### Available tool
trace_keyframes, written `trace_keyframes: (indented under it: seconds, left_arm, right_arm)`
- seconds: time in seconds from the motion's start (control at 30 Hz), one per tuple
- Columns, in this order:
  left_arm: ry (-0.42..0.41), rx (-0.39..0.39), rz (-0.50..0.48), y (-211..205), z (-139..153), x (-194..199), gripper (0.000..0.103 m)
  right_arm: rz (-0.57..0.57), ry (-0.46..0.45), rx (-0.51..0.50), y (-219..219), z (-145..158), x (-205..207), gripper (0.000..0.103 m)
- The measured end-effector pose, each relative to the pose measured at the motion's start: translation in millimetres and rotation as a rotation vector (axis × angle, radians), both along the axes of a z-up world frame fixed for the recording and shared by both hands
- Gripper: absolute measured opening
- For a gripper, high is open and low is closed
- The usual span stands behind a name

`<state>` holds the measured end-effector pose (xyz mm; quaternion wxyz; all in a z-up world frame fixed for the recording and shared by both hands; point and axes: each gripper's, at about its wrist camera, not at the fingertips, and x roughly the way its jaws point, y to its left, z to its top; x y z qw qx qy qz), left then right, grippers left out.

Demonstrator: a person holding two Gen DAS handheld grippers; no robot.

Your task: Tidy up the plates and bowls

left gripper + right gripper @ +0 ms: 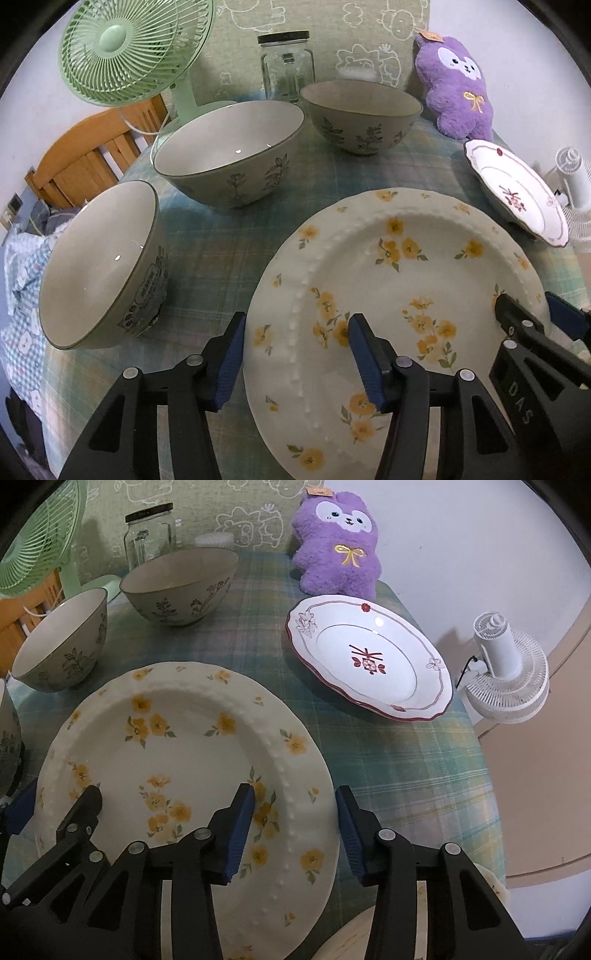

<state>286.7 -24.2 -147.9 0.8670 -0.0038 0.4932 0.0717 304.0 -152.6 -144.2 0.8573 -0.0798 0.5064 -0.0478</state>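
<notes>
A large cream plate with yellow flowers (406, 280) lies on the plaid tablecloth; it also shows in the right wrist view (177, 753). My left gripper (295, 360) is open, its jaws straddling the plate's left rim. My right gripper (295, 827) is open, straddling the plate's right rim; it also shows in the left wrist view (524, 314). Three grey-green bowls stand to the left and behind: a near one (99, 266), a middle one (229, 151) and a far one (362, 114). A white plate with red trim (369, 657) lies at the right.
A green desk fan (125, 48), a glass jar (286, 62) and a purple plush toy (338, 542) stand along the back. A small white fan (506, 664) sits beyond the table's right edge. A wooden chair (92, 155) stands at the left. Another plate's edge (351, 941) shows at the bottom.
</notes>
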Motion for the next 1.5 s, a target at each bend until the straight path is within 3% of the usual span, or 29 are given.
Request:
trace_keyframes:
  seconds: [0.63,1.13,1.5]
  left_arm:
    - [0.006,-0.022,-0.034,7.1,11.1,-19.7,0.056]
    - [-0.051,-0.027,-0.132,5.6,36.7,-50.6,0.056]
    - [-0.093,-0.031,-0.151,-19.6,56.0,-81.2,0.056]
  right_arm:
    - [-0.023,-0.009,0.007,4.8,13.3,-16.0,0.049]
    - [-0.117,-0.052,-0.005,0.9,42.7,-63.0,0.049]
    - [-0.138,-0.089,0.008,-28.2,62.4,-99.0,0.049]
